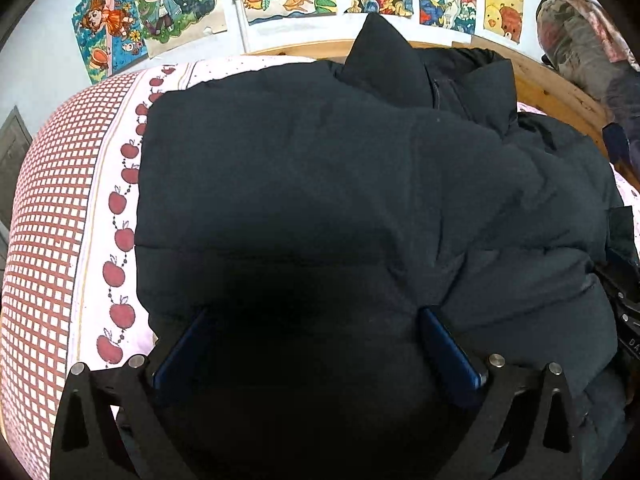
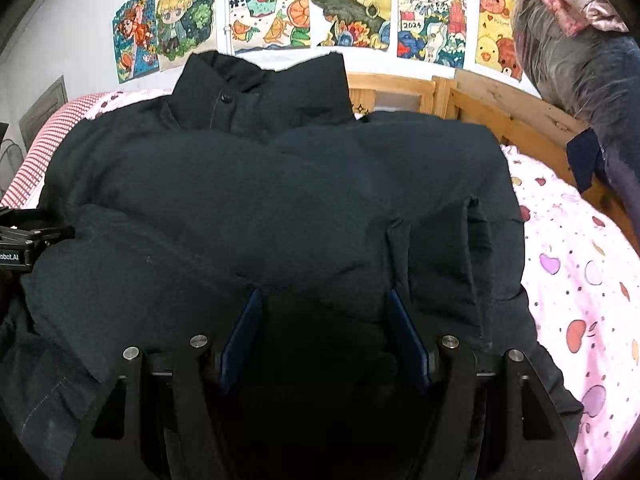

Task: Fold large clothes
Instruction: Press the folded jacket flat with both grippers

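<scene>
While jacket (image 2: pixel 280 208) fills bed (image 2: pixel 580 280), poster (image 2: pixel 430 20) reads "2024".

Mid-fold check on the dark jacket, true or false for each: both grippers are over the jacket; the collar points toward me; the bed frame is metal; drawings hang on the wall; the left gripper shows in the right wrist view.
1. Both grippers are over the jacket. True: the left gripper and right gripper each have dark fabric between their fingers.
2. The collar points toward the operator. False: it lies at the far end, toward the wall.
3. The bed frame is metal. False: it is wooden.
4. Drawings hang on the wall. True.
5. The left gripper shows in the right wrist view. True, at the left edge.
</scene>
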Demonstrator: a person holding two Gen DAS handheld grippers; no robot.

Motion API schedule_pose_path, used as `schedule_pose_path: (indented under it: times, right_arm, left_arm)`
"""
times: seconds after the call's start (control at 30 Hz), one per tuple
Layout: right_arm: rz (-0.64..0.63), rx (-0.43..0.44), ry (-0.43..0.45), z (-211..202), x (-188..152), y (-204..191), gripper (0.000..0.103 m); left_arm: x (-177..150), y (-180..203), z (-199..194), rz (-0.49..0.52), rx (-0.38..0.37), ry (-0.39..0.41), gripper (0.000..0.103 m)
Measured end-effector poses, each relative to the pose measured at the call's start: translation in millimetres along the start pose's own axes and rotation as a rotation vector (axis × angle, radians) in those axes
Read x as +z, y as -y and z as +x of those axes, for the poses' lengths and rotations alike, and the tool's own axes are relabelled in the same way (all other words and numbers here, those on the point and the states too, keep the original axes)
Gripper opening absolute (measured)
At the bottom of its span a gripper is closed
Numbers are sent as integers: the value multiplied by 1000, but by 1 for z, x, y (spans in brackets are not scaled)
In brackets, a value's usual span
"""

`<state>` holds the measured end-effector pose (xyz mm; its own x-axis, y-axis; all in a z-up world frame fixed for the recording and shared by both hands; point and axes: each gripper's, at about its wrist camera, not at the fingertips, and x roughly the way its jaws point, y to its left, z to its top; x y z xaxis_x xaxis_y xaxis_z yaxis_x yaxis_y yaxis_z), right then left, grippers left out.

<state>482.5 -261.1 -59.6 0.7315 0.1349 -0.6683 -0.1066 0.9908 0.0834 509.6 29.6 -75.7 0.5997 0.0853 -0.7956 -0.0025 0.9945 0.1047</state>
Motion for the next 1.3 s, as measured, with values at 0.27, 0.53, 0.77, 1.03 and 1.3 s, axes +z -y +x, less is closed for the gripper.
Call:
schedule_pose_path:
  times: [0.27, 0.53, 0.77, 1.03, 1.3]
  right_arm:
    - [16, 26, -8, 7, -4, 5, 62]
    - [13, 48, 4, 5, -7, 6, 69]
    - [10, 63, 12, 4, -7, 5, 75]
    - [1, 61, 22, 2, -9, 3, 79]
    - [21, 138, -21, -12, 13, 12, 87]
  left_arm:
    - [-5, 6, 2, -1, 3, -1, 103]
    - [-5, 2, 3, -12, -9, -3, 103]
    - [-7, -2, 3, -20, -25, -4, 103]
    - [-10, -13, -2, -45, -71, 23, 103]
    - [9, -26, -36, -79, -142, 52, 103]
